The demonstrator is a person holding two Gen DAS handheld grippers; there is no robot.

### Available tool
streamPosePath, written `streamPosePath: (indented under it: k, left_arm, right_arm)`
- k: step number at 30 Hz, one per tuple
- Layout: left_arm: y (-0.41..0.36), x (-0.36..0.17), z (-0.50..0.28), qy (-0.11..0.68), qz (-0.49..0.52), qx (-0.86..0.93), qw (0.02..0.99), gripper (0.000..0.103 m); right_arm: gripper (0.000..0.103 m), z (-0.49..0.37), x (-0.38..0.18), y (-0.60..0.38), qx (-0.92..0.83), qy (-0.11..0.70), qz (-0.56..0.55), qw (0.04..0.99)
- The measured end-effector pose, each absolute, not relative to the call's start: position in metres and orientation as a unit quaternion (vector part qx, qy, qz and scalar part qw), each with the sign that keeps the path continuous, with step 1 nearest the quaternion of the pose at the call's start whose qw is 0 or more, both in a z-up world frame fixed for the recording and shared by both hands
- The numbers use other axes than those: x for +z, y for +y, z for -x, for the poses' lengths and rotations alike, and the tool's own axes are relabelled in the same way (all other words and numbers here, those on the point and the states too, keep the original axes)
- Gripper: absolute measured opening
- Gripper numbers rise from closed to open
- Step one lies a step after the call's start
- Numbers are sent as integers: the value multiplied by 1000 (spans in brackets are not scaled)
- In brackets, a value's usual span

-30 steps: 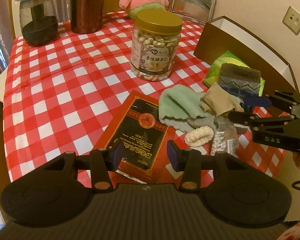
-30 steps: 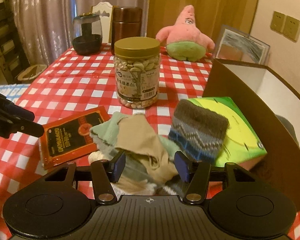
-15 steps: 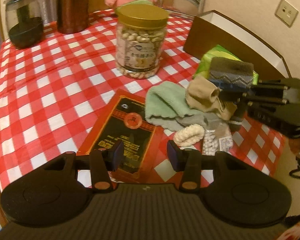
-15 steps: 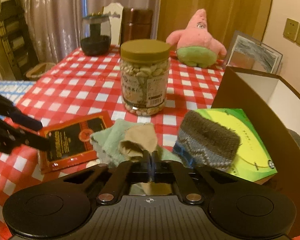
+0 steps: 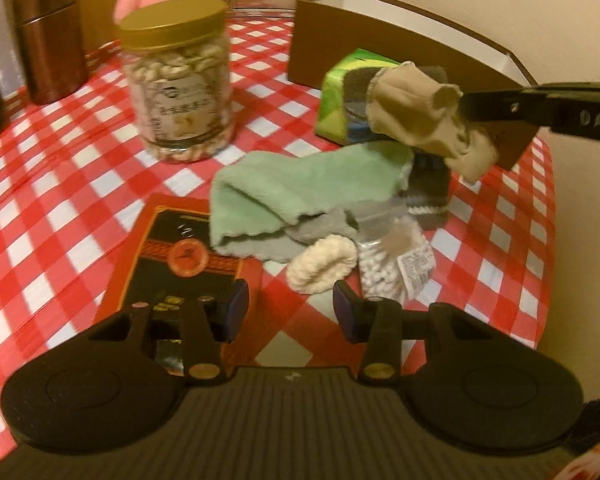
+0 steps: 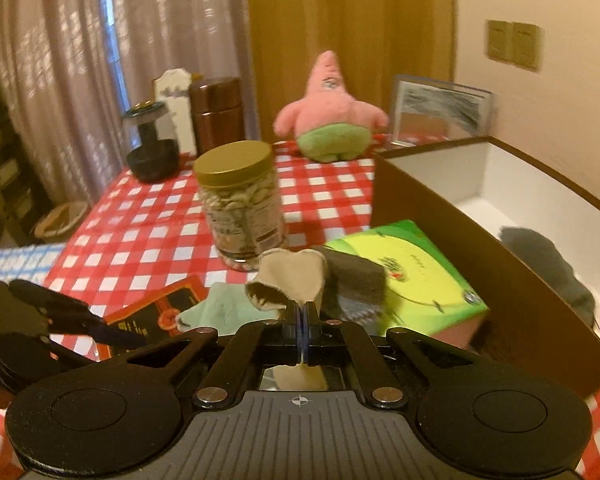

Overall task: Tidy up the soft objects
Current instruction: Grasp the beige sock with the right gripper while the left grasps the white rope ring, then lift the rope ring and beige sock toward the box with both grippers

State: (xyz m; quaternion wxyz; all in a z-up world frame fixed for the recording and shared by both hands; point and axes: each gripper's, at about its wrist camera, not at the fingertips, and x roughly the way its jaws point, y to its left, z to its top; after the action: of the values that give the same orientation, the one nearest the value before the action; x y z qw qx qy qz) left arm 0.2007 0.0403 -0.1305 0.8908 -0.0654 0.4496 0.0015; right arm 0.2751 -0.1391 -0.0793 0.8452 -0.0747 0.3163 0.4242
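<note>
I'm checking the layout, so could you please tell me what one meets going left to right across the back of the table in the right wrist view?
Dark glass jar → brown canister → pink starfish plush → framed picture.

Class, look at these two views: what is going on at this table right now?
A person holding a gripper in each hand is sorting soft things on a checked table. The right gripper is shut on a beige sock and holds it in the air above the pile, near the brown box. The left gripper is open and empty, low over the table just short of a cream scrunchie. A green cloth lies on the table.
</note>
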Motion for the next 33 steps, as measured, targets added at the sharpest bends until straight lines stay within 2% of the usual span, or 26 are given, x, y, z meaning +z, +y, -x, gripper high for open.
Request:
streamPosePath:
  k: [11, 13, 17, 21, 33]
  left_arm:
    - [30, -145, -221, 446, 9, -39, 894, 42]
    - [30, -147, -223, 447, 2, -46, 893, 39]
    - [30, -152, -226, 451, -2, -60, 891, 23]
    - [29, -150, -222, 449, -1, -63, 891, 14]
    - [51, -126, -197, 442, 13, -22, 897, 12]
  right_arm:
    - [1, -267, -76, -186, 362, 343, 48, 865]
    - [1, -266, -76, -193, 351, 346, 44, 869]
    - [1, -264, -77, -204, 331, 354, 38, 874]
    - [1, -262, -78, -215, 315, 360, 32, 878]
    - [1, -259, -76, -232, 299, 366, 19, 881]
